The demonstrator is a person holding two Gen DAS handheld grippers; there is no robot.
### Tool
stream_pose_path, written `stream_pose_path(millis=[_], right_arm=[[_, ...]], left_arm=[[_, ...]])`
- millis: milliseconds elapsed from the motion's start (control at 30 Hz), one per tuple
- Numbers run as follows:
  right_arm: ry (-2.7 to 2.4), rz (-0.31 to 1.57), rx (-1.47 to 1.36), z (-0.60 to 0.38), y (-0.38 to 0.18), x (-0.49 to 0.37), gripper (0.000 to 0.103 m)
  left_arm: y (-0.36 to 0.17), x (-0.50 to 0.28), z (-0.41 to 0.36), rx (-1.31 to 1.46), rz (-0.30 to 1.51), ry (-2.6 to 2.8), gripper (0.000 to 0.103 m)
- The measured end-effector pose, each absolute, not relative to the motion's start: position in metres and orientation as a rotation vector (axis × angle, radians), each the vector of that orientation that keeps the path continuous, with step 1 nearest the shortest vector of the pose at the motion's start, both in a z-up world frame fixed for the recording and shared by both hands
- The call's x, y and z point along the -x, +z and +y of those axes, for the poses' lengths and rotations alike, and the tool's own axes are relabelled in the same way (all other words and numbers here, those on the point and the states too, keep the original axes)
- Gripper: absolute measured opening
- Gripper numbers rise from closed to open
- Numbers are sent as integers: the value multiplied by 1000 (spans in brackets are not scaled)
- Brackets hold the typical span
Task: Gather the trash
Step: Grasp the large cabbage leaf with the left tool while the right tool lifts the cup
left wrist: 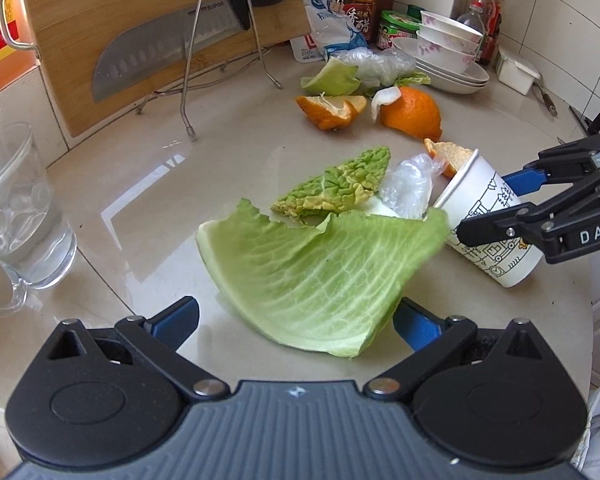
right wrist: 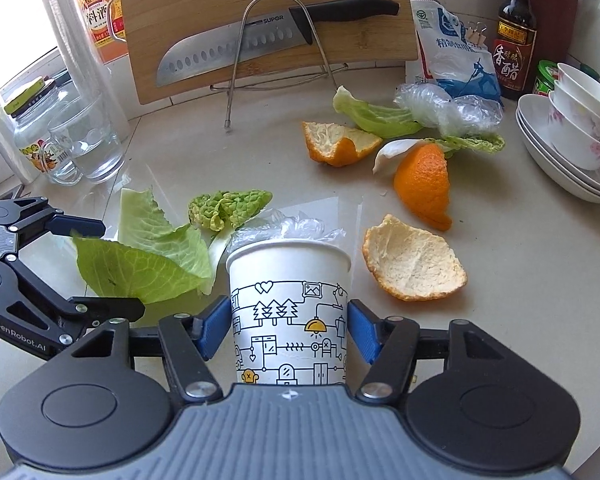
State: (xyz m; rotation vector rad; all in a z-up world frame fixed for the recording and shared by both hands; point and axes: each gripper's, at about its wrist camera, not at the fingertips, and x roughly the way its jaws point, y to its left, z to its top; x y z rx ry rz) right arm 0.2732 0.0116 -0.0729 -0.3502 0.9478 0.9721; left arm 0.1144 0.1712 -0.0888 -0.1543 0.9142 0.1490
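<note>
A white paper cup (right wrist: 288, 280) with line drawings sits between the blue pads of my right gripper (right wrist: 288, 324), and both pads press its sides. In the left wrist view the cup (left wrist: 484, 200) leans with its mouth toward crumpled clear plastic (left wrist: 408, 192). My left gripper (left wrist: 296, 320) is open over a big pale cabbage leaf (left wrist: 308, 272), a finger on either side of it, neither pressing. A crinkled green leaf (left wrist: 340, 184) lies just behind. Orange peels (right wrist: 412, 264) (right wrist: 424, 184) (right wrist: 336, 144), more leaves (right wrist: 376, 118) and a plastic bag (right wrist: 452, 108) are scattered on the counter (left wrist: 140, 200).
A cutting board (left wrist: 140, 20) with a large knife (left wrist: 160, 56) leans in a wire rack at the back. A glass mug of water (left wrist: 16, 208) stands at the left. Stacked bowls (right wrist: 572, 136), a vinegar bottle (right wrist: 514, 44) and a salt bag (right wrist: 456, 52) crowd the back right.
</note>
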Motion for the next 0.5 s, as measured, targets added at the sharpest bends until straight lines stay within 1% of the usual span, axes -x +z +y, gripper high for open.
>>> stream_pose_path(millis=[200, 267, 367, 433, 500], right_arm=[[969, 953, 348, 11, -72, -271, 68], [968, 954, 351, 11, -72, -270, 68], [966, 950, 350, 10, -71, -268, 68], [967, 945, 347, 9, -69, -267, 68], [967, 941, 346, 8, -67, -266, 68]], left_arm=[[-93, -122, 180, 193, 896, 100, 102], [-93, -123, 182, 202, 891, 91, 101], [-91, -122, 185, 222, 877, 90, 92], [-87, -120, 186, 222, 861, 99, 84], [-83, -118, 187, 232, 849, 106, 77]])
